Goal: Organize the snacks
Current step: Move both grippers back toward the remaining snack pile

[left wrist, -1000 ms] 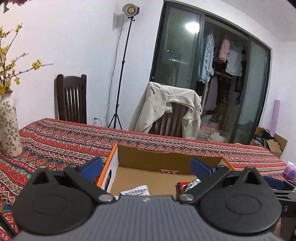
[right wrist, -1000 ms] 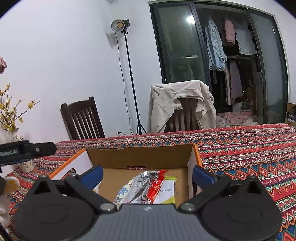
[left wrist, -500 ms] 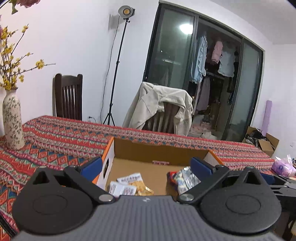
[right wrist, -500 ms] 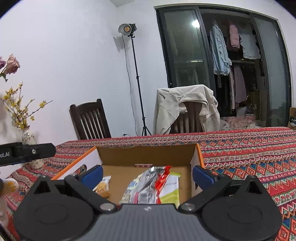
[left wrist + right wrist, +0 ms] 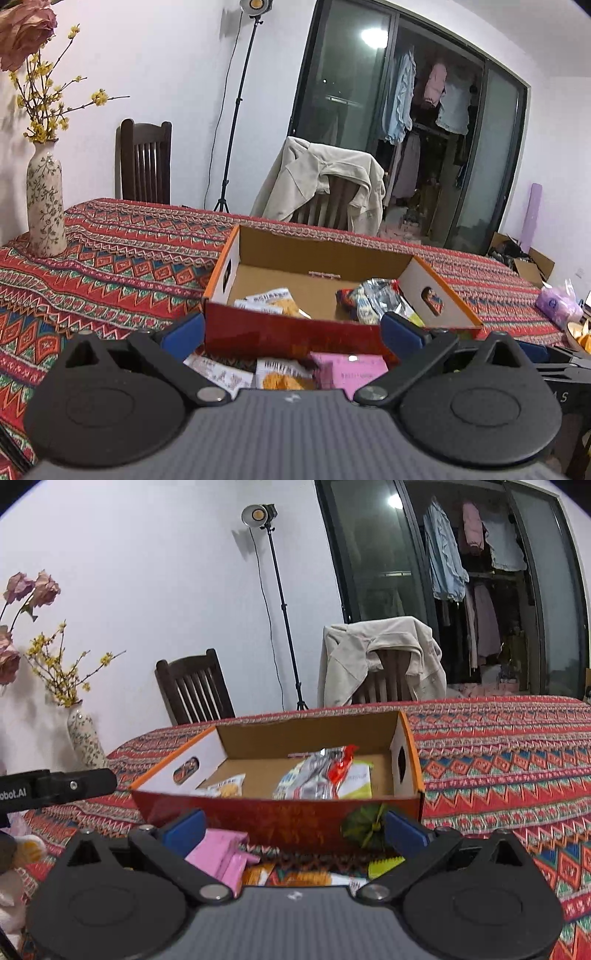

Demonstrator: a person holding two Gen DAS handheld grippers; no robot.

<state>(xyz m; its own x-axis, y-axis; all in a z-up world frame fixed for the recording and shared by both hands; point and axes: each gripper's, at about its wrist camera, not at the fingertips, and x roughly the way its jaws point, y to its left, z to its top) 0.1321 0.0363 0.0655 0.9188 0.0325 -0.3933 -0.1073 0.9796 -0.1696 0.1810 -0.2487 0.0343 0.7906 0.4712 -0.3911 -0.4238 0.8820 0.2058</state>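
Left gripper (image 5: 291, 334): blue-tipped fingers (image 5: 183, 334) spread wide apart, nothing between them; they hang just in front of the near wall of the box, above packets on the table.
Right gripper (image 5: 293, 829): blue fingers (image 5: 404, 833) likewise wide apart and holding nothing, poised near the box's front wall; whether they touch it cannot be told.
Open cardboard box with orange rim and red front wall (image 5: 295, 334): sits on the table, brown inside, an oval handle hole in each end wall.
Snacks in the box: a white packet with yellow-orange print (image 5: 271, 300) lies toward the left end; a crinkled silver foil packet with a red end (image 5: 321, 771) lies toward the right end, partly over a white and yellow-green packet (image 5: 356, 782).
Snacks outside the box: a flat pink packet (image 5: 218, 853), an orange-and-white packet (image 5: 284, 374) and a small yellow-green packet with a serrated edge (image 5: 384, 866) lie on the table just before the box, below the fingers.
Table (image 5: 498, 760): covered in a red zigzag-patterned cloth.
Tall floral ceramic vase with yellow-flowered branches (image 5: 46, 203): stands at the table's far left, well apart from the box.
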